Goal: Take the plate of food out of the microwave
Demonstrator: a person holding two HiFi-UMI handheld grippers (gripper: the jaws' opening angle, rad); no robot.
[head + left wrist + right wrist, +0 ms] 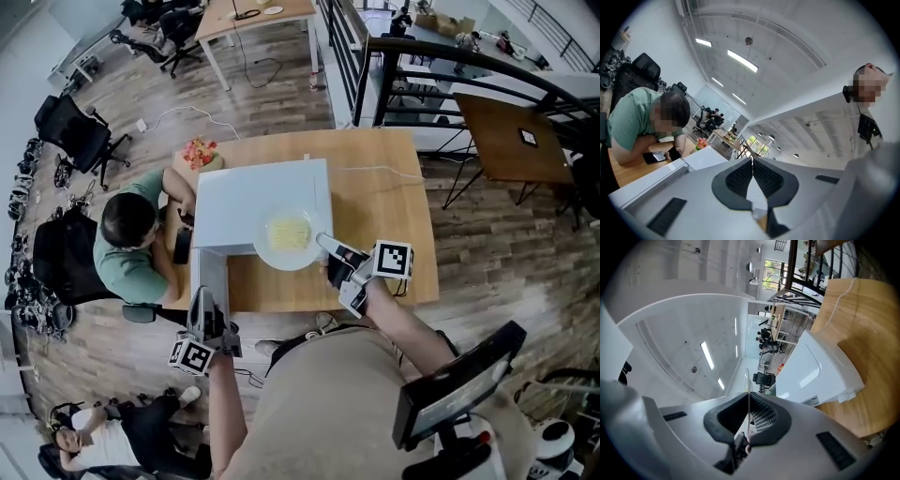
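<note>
I see a white microwave [246, 199] on my pale-wood desk [394, 216], white plate [279, 260], pale yellow food [289, 232], black-and-white square markers on my grey right hand-held gripper [327, 246], black ribbed pads

From above the microwave [234, 197] shows only its top; its inside is hidden, and the plate [291, 262] covers part of its front edge. The yellow food [289, 232] is too small to name. In the right gripper view the plate is edge-on in the right claw [748, 400], food unseen
</note>
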